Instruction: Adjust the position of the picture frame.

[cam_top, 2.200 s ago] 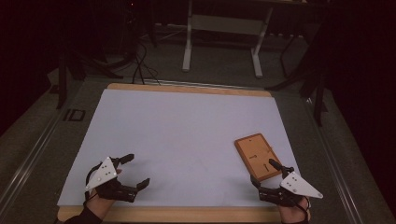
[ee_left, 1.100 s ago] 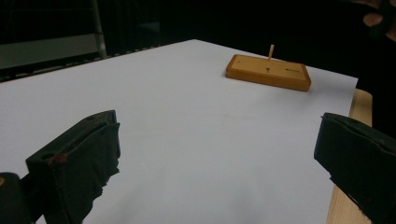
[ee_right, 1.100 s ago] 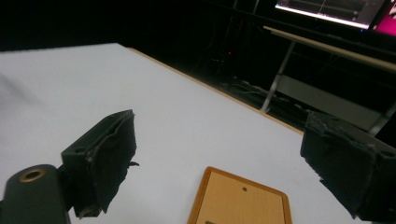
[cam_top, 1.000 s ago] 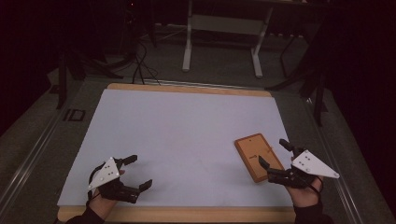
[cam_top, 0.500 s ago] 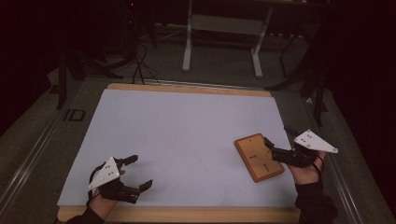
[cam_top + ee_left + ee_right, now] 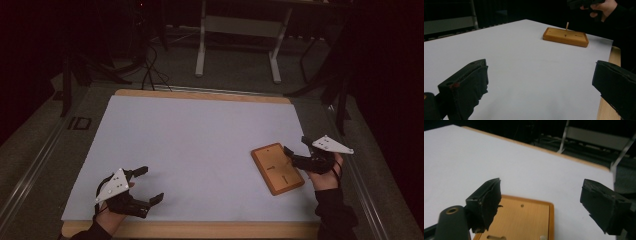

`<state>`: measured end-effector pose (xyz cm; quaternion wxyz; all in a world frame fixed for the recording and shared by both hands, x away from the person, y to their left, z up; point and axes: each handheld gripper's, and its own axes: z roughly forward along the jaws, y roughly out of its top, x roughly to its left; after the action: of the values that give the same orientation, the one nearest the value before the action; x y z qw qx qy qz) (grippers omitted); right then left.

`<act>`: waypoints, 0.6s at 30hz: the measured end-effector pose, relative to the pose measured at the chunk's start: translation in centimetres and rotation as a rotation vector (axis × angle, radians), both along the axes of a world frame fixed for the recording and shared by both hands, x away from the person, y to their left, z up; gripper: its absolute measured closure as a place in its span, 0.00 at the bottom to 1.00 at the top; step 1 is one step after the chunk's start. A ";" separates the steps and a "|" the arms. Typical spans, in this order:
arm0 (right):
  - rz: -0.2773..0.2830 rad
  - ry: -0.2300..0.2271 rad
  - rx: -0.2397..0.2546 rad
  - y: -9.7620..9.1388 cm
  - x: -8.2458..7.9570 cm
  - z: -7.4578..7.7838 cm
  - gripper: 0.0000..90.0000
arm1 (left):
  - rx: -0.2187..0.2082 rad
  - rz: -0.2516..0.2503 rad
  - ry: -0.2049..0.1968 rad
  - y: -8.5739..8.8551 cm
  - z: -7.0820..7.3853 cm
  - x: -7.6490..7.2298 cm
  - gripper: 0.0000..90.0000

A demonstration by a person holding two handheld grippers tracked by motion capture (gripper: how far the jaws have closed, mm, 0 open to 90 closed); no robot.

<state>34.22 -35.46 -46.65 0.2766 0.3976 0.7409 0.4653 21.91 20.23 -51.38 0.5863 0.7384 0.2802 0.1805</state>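
Observation:
A flat wooden block [image 6: 277, 168] lies on the white sheet [image 6: 200, 145] at the right, with small holes, a slot and a thin upright peg [image 6: 567, 25]. My right gripper [image 6: 295, 146] hovers at the block's far right edge, pointing left over its far corner. Its jaws stand wide and have just been closing a little, gripping nothing. In the right gripper view the block [image 6: 524, 220] lies below the right gripper [image 6: 541, 202]. My left gripper [image 6: 150, 185] rests open near the front left of the sheet. In its own view the left gripper [image 6: 539, 85] faces the block [image 6: 565, 36].
The sheet covers a wooden table whose bare edge [image 6: 200, 230] runs along the front. Behind the table stand a metal frame [image 6: 235, 45] and cables [image 6: 150, 65] on a dark floor. Dark stands [image 6: 340, 95] flank the right side.
My right gripper has moved away from the front edge along the block's right side to its far corner, sinking slightly. The left gripper has stayed put.

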 end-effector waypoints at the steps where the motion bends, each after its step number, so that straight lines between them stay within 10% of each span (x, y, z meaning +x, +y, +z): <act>1: -0.004 0.010 -0.004 0.0 0.1 -0.3 0.21 | 0.001 -0.001 0.001 0.0 0.0 0.0 0.01; 18: -0.007 0.153 -0.033 -1.0 0.8 -4.1 0.58 | 0.009 -0.007 0.001 -0.1 -0.1 0.1 0.01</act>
<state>35.00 -36.41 -50.75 0.2274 0.4299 0.7661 0.4203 22.03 20.12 -51.46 0.5836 0.7420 0.2770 0.1793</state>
